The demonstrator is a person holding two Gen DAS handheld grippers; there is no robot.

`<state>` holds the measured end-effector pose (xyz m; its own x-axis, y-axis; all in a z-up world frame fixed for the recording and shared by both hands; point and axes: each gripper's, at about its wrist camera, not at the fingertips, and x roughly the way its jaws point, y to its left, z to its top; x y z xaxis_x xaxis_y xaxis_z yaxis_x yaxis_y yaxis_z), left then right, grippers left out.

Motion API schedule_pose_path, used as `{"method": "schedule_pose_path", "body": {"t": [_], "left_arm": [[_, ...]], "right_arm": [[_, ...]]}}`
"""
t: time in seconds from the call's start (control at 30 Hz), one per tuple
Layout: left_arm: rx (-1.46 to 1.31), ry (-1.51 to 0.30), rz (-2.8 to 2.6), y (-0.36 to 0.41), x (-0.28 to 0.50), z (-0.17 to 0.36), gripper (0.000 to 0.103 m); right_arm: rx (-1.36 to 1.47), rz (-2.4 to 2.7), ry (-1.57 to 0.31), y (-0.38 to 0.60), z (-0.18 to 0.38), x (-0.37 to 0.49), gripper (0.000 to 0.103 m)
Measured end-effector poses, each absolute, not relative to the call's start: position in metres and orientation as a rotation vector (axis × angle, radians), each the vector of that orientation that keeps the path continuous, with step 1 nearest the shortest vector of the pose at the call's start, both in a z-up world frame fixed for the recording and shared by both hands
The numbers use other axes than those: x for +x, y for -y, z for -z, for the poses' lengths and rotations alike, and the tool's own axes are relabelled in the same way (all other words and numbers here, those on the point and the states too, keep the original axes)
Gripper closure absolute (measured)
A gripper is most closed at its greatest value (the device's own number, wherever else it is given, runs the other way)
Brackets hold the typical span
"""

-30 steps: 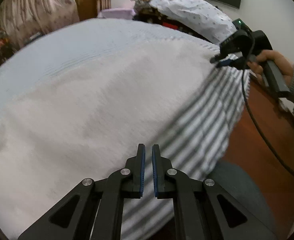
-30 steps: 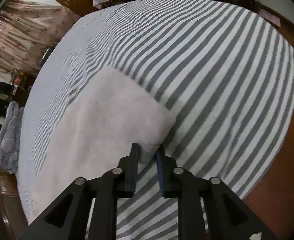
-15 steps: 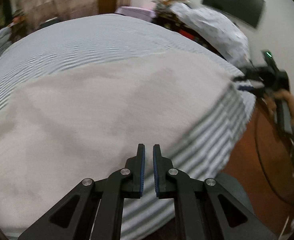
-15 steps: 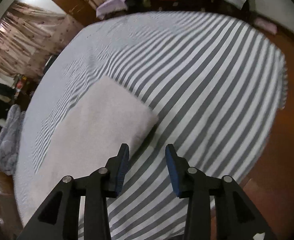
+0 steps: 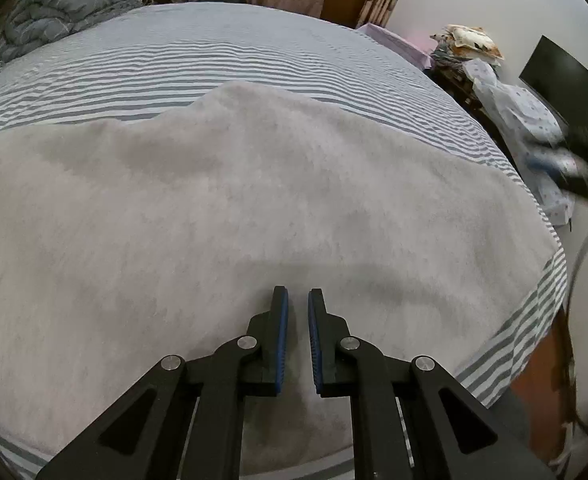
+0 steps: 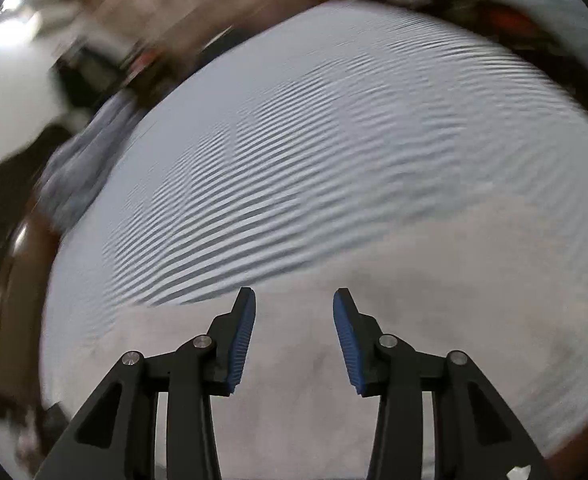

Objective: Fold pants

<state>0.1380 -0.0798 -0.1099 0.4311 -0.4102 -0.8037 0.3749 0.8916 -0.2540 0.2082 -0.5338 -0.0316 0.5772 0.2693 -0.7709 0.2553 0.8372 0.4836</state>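
No brand, label or writing can be read on anything in either view.

The left gripper [image 5: 298, 300] has its two black fingers with blue pads [image 5: 281, 332] drawn close, only a narrow slot between them, and nothing is caught in that slot. Its tips hang over the pale, fuzzy pants [image 5: 234, 220], which lie spread flat and fill most of the left wrist view; whether the tips touch the cloth cannot be told. The far edge of the pants is uneven, with a raised hump near the middle.

The right gripper [image 6: 294, 300] has its fingers spread wide, the blue pads [image 6: 240, 340] well apart and empty. It hangs over the near part of the pants [image 6: 314, 400], with the cloth's far edge just beyond the fingertips. This view is smeared by motion blur.

The pants rest on a bed covered by a grey-and-white striped sheet [image 5: 234, 56], which shows beyond the pants and along their right side at the bed's edge. A crumpled grey-blue duvet [image 5: 62, 4] sits at the bed's far left corner. To the right stand a pile of patterned fabric [image 5: 522, 120] and a dark screen [image 5: 566, 84] on the wall.
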Motion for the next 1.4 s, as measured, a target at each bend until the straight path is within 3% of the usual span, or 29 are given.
{"method": "schedule_pose_path", "body": {"t": [0.27,0.5,0.87,1.2,1.3,1.4], "left_arm": [[-0.117,-1.022,0.504,0.065,0.126,0.116,0.092],[-0.174,-1.027,0.534,0.056,0.125,0.122,0.092],[-0.227,-1.012,0.563,0.044,0.123,0.127,0.092],[-0.228,-1.007,0.566,0.037,0.124,0.126,0.092],[-0.237,-1.005,0.568,0.035,0.124,0.126,0.092],[-0.253,-0.998,0.569,0.033,0.124,0.128,0.092]], "right_arm": [[0.507,-0.517,-1.296,0.364,0.072,0.364,0.062],[0.382,-0.637,-1.501,0.277,0.116,0.405,0.062],[0.075,-0.950,-1.497,0.255,0.117,0.331,0.062],[0.449,-0.861,-1.430,0.248,0.147,0.387,0.061],[0.476,-0.849,-1.394,0.245,0.142,0.385,0.083],[0.507,-0.856,-1.331,0.259,0.131,0.386,0.086]]}}
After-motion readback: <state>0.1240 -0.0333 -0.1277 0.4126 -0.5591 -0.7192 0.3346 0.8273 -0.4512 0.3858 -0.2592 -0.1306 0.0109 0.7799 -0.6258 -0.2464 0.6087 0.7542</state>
